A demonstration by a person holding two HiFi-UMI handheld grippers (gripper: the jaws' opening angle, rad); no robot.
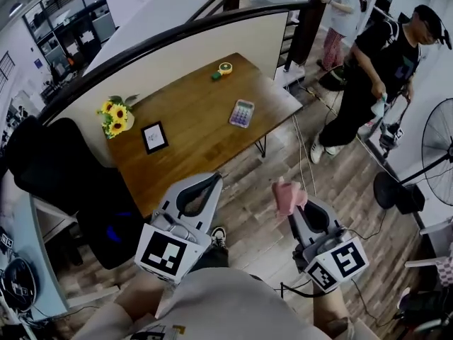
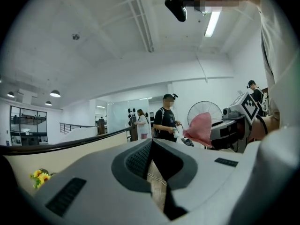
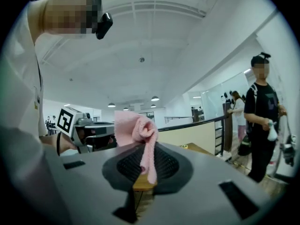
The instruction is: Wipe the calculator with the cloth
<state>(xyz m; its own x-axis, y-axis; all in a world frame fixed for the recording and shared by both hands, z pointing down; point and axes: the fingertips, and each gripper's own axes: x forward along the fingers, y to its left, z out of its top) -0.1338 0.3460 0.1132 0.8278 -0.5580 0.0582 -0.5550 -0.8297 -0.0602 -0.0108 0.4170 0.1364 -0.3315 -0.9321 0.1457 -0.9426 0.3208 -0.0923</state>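
A pastel calculator (image 1: 241,112) lies on the right part of the wooden table (image 1: 191,147), well ahead of both grippers. My right gripper (image 1: 291,210) is shut on a pink cloth (image 1: 287,195), which bunches above its jaws (image 3: 136,127) and hangs down between them. It is held over the floor, short of the table's near corner. My left gripper (image 1: 212,181) is beside it at the table's front edge, its jaws together with nothing in them (image 2: 151,145). The left gripper view also shows the cloth (image 2: 200,128) off to its right.
On the table stand sunflowers (image 1: 115,117), a small picture frame (image 1: 154,137) and a yellow-green tape measure (image 1: 224,69). A black chair (image 1: 56,165) is at the left. People (image 1: 375,69) stand at the right near a floor fan (image 1: 440,147); cables cross the floor.
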